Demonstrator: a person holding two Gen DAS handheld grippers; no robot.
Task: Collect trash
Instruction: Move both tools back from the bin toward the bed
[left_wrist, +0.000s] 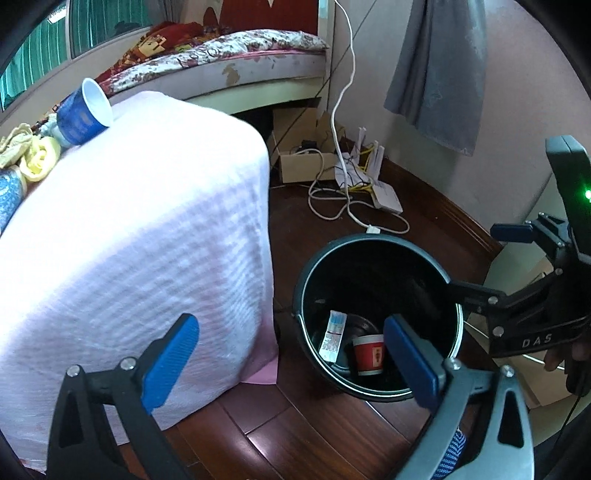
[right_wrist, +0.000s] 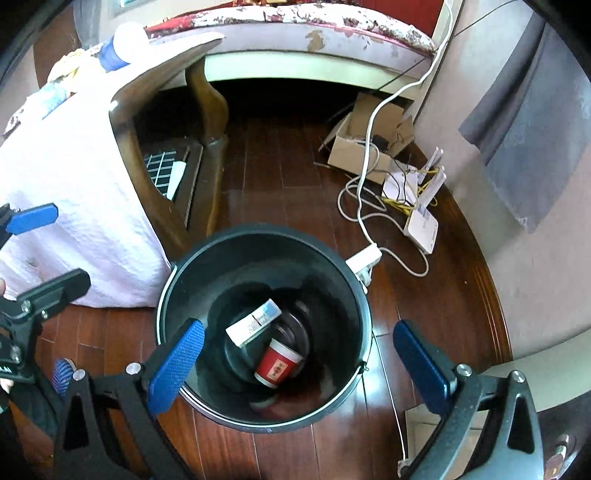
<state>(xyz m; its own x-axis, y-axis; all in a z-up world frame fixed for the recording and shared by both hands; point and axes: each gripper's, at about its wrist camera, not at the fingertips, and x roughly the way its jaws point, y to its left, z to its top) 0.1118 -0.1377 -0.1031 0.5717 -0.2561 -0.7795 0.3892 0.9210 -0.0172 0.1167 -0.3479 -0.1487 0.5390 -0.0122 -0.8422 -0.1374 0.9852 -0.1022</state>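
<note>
dark bin (right_wrist: 207, 273) rim just beside draped table (right_wrist: 74, 177)

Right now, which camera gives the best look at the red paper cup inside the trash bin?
The right wrist view: it looks almost straight down into the bin, so the red cup shows whole, lying beside the white box. In the left wrist view the cup is lower, partly hidden by that gripper's finger.

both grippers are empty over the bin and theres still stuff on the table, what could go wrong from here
1. The blue paper cup lies on its side at the edge of the pink-cloth table; a nudge could roll it off.
2. The white cable loops on the floor beside the dark round bin; it might snag.
3. The open right gripper and left gripper are close and could collide.
</note>
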